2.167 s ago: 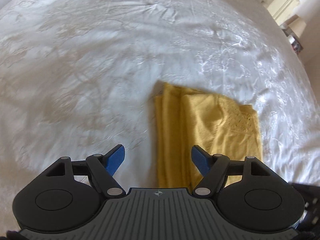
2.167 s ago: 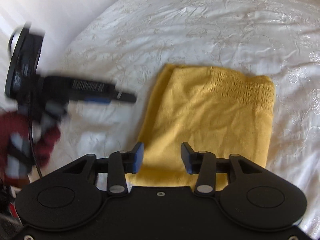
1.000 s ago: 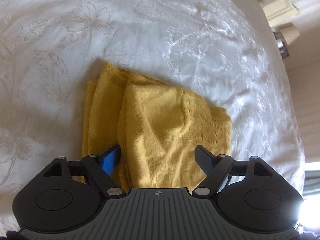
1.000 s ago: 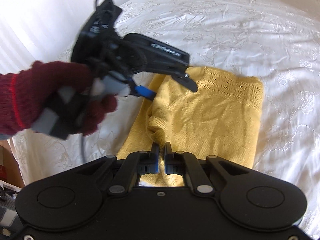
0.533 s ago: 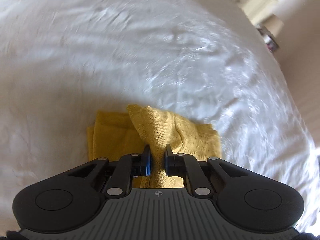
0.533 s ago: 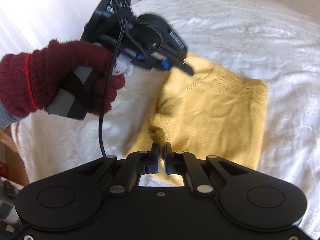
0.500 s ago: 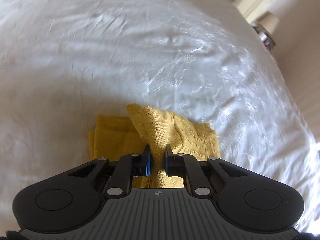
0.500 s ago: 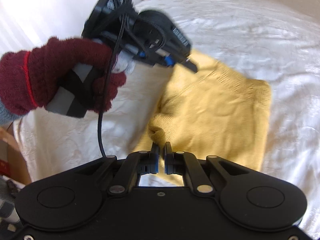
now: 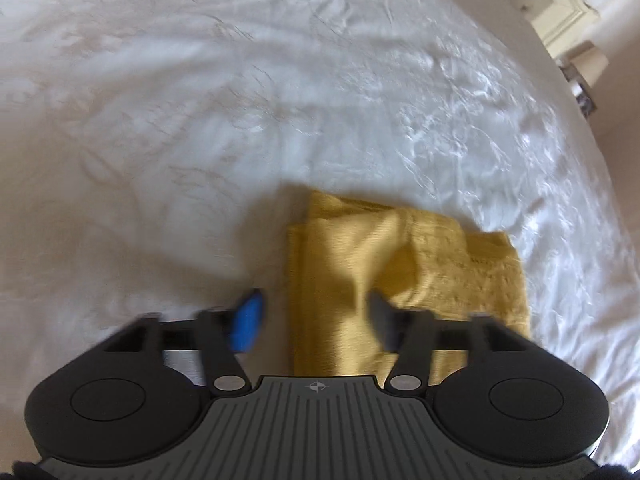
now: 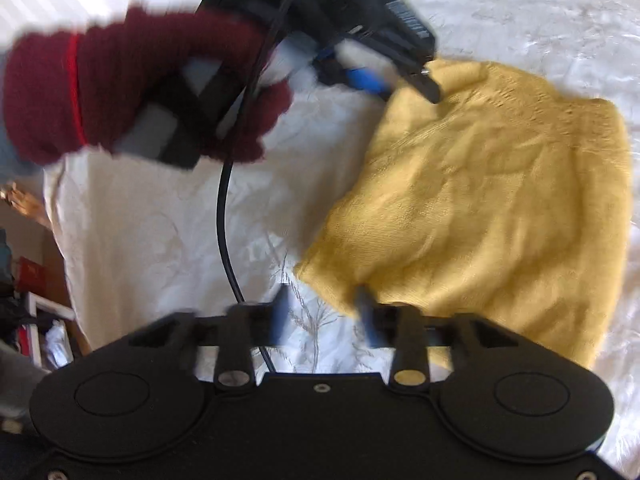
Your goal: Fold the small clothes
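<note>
A folded yellow knit garment (image 9: pixel 404 276) lies on the white bed cover. In the left wrist view my left gripper (image 9: pixel 314 322) is open, its fingers on either side of the garment's near left edge, holding nothing. In the right wrist view the garment (image 10: pixel 496 208) fills the right half. My right gripper (image 10: pixel 322 314) is open and empty at the garment's near left corner. My left gripper (image 10: pixel 404 84) shows there too, held by a dark red glove (image 10: pixel 132 84) at the garment's far left corner, jaws apart.
The white embroidered bed cover (image 9: pixel 248 92) spreads all around the garment. A cream headboard and a bedside lamp (image 9: pixel 588 64) stand at the far right. A black cable (image 10: pixel 224 216) hangs from the left gripper. Shelves and clutter (image 10: pixel 32 312) lie beyond the bed's left edge.
Both grippers were shut on pinched folds of the yellow garment half a second ago. Both have now opened and let go, and the garment has dropped flat on the bed.
</note>
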Motion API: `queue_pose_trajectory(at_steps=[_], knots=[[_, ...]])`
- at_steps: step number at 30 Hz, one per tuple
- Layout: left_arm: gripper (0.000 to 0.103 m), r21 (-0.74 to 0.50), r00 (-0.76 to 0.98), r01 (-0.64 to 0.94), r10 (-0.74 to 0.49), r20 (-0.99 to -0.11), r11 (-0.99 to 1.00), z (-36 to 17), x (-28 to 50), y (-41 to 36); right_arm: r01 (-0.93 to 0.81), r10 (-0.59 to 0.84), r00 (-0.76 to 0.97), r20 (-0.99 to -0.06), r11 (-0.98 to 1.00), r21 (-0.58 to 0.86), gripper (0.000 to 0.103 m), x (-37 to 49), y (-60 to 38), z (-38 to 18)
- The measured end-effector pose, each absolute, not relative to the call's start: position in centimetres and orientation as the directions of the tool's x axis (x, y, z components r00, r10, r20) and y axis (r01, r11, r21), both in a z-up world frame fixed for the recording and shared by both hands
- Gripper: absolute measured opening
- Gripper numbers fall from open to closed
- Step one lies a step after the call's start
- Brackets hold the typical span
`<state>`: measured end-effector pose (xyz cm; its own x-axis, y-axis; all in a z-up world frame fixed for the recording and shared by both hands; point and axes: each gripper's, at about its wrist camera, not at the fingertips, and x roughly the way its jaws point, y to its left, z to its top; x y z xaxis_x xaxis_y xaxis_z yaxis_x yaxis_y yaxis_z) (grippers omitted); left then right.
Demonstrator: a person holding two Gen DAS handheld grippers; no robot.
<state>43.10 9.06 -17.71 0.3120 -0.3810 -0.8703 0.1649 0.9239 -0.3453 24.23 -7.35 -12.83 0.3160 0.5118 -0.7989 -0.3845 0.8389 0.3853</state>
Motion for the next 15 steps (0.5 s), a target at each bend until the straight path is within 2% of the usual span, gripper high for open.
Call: queue_pose_trajectory(at_steps=[3, 4, 5, 6, 7, 10, 15], knots=[[0.080, -0.362, 0.343, 0.158, -0.395, -0.852, 0.919, -16.4, 41.8, 10.4, -0.313, 0.482, 0.377, -0.791, 0.870, 0.381, 0.063, 24.3, -10.4, -11.5], [0.089, -0.358, 0.348, 0.159, -0.392, -0.852, 0.920, -16.1, 41.1, 10.7, -0.284, 0.473, 0.400, -0.785, 0.878, 0.384, 0.074, 24.4, -11.4, -11.1], [0.093, -0.356, 0.351, 0.163, -0.391, -0.851, 0.920, -15.7, 40.7, 10.7, -0.254, 0.465, 0.422, -0.778, 0.885, 0.391, 0.081, 24.6, -12.4, -10.8], [0.093, -0.357, 0.354, 0.169, -0.395, -0.848, 0.919, -15.3, 40.1, 10.8, -0.216, 0.458, 0.447, -0.768, 0.889, 0.405, 0.091, 24.7, -13.6, -10.6], [0.093, -0.360, 0.354, 0.173, -0.399, -0.846, 0.917, -15.1, 39.5, 10.9, -0.181, 0.448, 0.465, -0.764, 0.892, 0.414, 0.095, 25.1, -14.8, -10.5], [0.093, -0.382, 0.330, 0.176, -0.419, -0.846, 0.907, -14.9, 37.6, 10.7, -0.082, 0.393, 0.499, -0.772, 0.908, 0.410, 0.103, 26.8, -17.4, -10.7], [0.093, -0.397, 0.272, 0.183, -0.434, -0.859, 0.900, -16.1, 35.1, 9.5, -0.002, 0.391, 0.492, -0.778, 0.894, 0.448, 0.103, 30.7, -20.4, -12.7]])
